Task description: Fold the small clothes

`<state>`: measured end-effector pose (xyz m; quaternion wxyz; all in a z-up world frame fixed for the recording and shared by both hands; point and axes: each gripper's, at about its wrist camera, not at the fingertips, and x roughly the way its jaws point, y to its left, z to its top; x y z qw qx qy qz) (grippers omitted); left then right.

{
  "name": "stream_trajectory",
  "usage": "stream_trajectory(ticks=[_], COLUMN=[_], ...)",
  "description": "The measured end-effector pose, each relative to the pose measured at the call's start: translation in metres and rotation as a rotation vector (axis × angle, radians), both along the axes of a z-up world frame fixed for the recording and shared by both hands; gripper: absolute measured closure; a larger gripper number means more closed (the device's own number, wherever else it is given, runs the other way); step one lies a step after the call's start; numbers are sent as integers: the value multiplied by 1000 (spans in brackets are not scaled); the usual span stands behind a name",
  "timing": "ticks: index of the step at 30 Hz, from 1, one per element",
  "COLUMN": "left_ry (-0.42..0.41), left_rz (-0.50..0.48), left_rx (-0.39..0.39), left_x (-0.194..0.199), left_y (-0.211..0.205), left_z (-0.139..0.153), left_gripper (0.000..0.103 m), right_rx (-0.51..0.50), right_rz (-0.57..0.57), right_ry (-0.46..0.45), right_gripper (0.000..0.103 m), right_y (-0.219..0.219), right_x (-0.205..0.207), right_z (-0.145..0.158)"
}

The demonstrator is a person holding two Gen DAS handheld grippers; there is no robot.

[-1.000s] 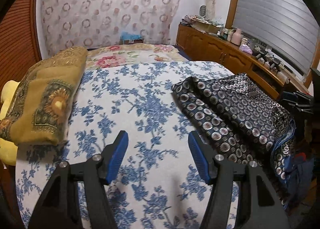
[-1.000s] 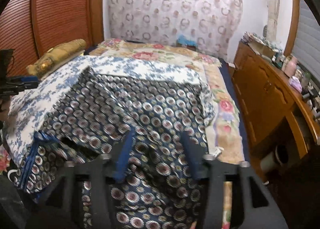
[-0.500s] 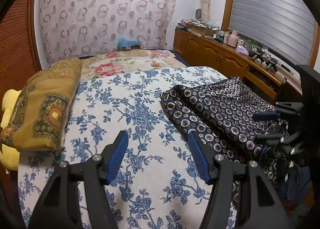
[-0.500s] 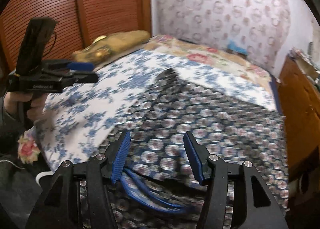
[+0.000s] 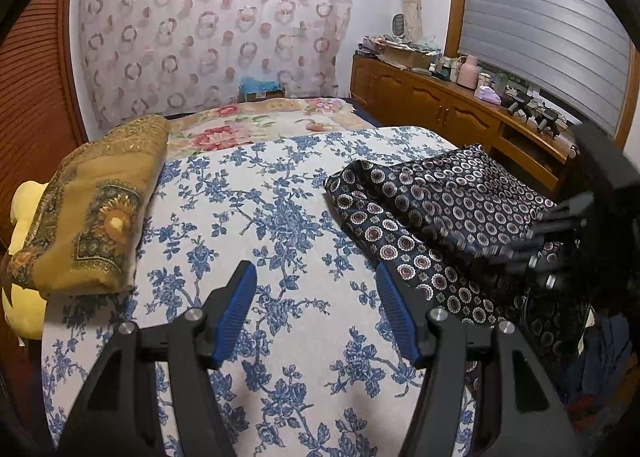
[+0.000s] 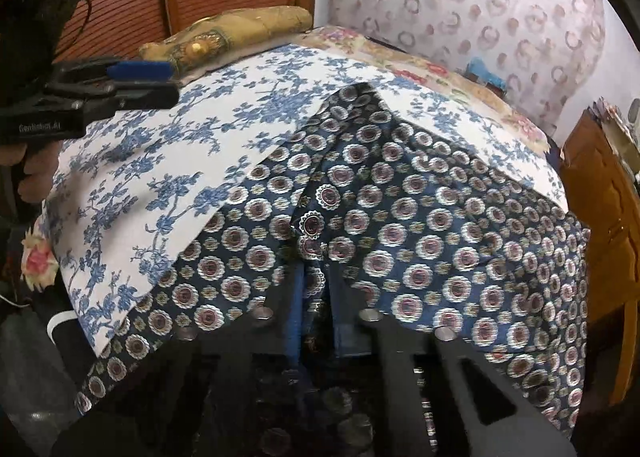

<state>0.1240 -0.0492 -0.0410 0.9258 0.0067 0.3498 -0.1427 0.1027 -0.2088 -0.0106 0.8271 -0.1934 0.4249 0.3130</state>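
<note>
Swung down since a moment ago, right gripper point(image 6: 314, 289) now clamped on near edge of soft, light, slippery-looking garment point(image 6: 420, 217) draped over bed point(image 6: 160, 161); left gripper point(image 5: 316, 313) spread, empty.

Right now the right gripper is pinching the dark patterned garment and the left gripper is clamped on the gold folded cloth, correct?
Not quite. The left gripper is open over the blue floral bedspread, apart from the gold folded cloth, as the left wrist view shows. The right gripper does pinch the dark patterned garment.
</note>
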Motion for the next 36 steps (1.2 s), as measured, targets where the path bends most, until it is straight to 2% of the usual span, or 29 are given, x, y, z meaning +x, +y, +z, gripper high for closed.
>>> stream_trajectory(ticks=[3, 7, 14, 16, 18, 19, 20, 22, 28, 36], left_ry=[3, 5, 15, 20, 26, 29, 33, 36, 43, 57], left_rz=[-1, -4, -15, -20, -25, -28, -32, -36, -45, -60], left_rx=[-4, -10, -15, -15, -12, -11, -11, -9, -18, -31], left_x=[-1, -2, -3, -2, -2, -2, -2, -3, -3, -8], left_y=[0, -1, -6, -7, -9, -10, -11, -12, -17, -21], left_z=[-1, -2, -4, -6, -8, -9, -11, -12, -15, -18], left_gripper=[41, 41, 41, 41, 41, 41, 41, 41, 41, 41], right_rx=[24, -11, -136, -158, -153, -143, -129, -78, 17, 81], right_rz=[-30, -99, -266, -358, -415, -433, -443, -426, -360, -216], right_ry=[-46, -127, -219, -240, -237, -233, -224, -206, -151, -59], right_gripper=[99, 99, 100, 99, 87, 70, 55, 47, 47, 47], right_y=[-16, -40, -80, -94, -105, -108, -111, -114, -107, -75], right_x=[10, 38, 107, 127, 139, 141, 140, 132, 85, 14], right_z=[24, 50, 63, 63, 61, 60, 59, 59, 58, 37])
